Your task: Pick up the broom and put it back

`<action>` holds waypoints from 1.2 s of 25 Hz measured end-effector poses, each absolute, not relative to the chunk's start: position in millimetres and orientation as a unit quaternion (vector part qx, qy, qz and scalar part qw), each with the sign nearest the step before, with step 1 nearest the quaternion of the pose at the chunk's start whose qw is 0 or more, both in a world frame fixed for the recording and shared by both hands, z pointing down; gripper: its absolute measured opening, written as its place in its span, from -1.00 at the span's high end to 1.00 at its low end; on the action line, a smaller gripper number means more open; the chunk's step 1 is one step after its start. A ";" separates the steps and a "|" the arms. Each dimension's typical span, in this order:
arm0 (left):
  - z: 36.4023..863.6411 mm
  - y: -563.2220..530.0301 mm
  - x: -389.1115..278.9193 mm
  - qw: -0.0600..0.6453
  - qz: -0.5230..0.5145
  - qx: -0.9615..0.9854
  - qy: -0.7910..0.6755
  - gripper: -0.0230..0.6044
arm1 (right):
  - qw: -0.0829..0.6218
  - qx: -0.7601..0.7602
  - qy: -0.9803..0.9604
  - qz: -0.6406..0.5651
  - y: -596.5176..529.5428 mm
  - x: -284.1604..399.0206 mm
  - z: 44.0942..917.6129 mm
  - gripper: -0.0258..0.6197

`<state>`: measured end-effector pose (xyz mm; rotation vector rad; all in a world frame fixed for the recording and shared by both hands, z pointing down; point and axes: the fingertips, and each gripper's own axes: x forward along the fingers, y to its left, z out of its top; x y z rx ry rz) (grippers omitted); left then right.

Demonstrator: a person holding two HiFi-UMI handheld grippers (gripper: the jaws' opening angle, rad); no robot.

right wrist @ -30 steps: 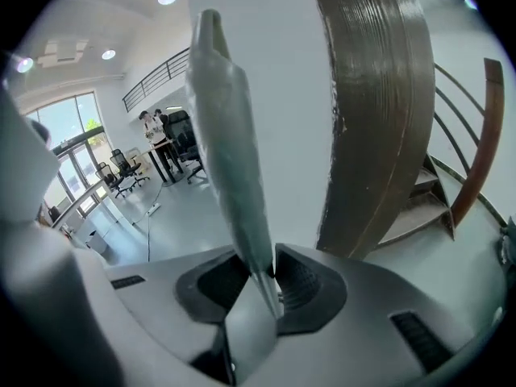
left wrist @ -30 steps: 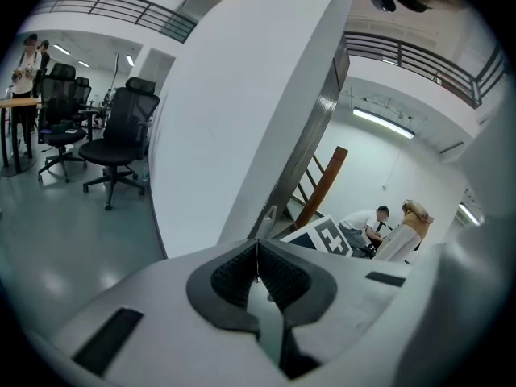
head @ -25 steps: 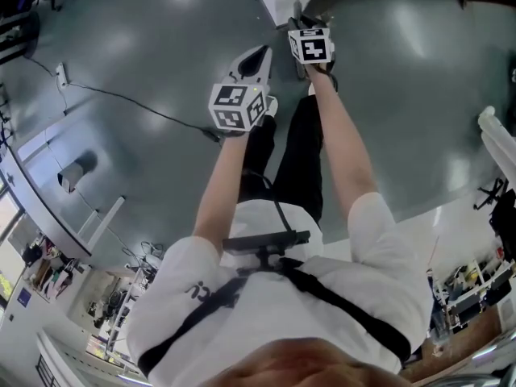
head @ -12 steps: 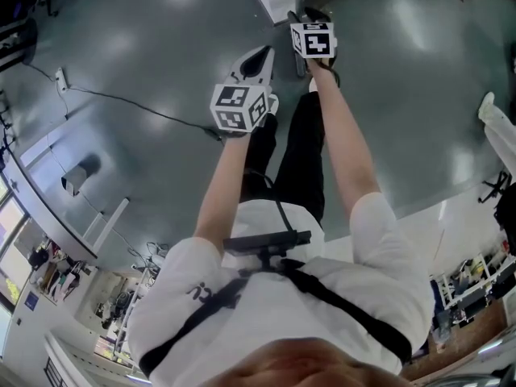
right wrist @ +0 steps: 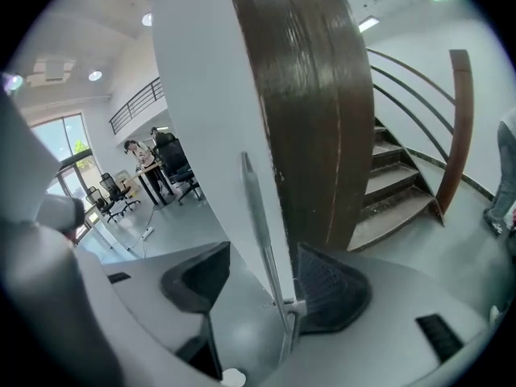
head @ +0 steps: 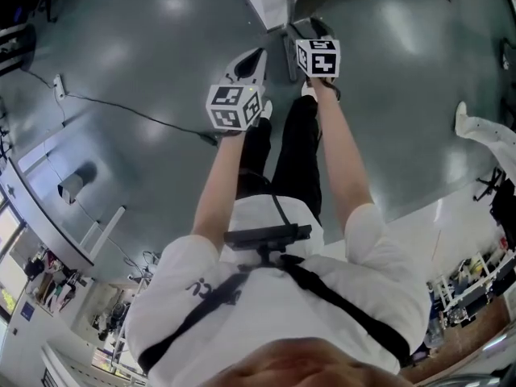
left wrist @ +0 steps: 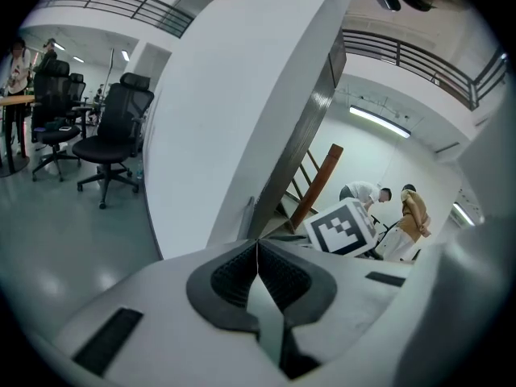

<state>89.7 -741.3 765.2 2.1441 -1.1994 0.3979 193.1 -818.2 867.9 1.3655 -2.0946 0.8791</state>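
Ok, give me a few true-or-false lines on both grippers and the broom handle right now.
1. The right gripper is clamped on the thin grey metal broom handle. False: its jaws stand apart, having just been opening, and the handle stands between them unclamped.
2. The left gripper is shut with nothing between its jaws. True.
3. The handle stands roughly upright at the edge of the white wall, beside the dark wooden stair panel. True.
4. Black office chairs stand right next to the handle. False: they stand far off across the grey floor.
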 end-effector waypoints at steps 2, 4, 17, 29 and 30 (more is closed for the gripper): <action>754.2 -739.7 89.5 0.310 0.151 0.823 -0.452 0.89 | 0.229 0.510 -0.768 0.313 -804.7 201.2 840.8 0.17; 741.0 -738.0 89.2 0.303 0.147 0.829 -0.447 0.89 | 0.214 0.516 -0.774 0.297 -790.9 204.6 809.1 0.17; 574.4 -718.4 95.8 0.194 0.096 0.883 -0.417 0.89 | 0.104 0.554 -0.808 0.171 -726.5 214.1 572.7 0.17; 535.0 -701.0 93.4 0.190 0.072 0.886 -0.417 0.89 | 0.062 0.523 -0.834 0.164 -699.4 177.1 518.6 0.72; 531.6 -701.9 95.5 0.187 0.070 0.887 -0.417 0.89 | 0.054 0.526 -0.834 0.162 -701.4 179.1 511.9 0.76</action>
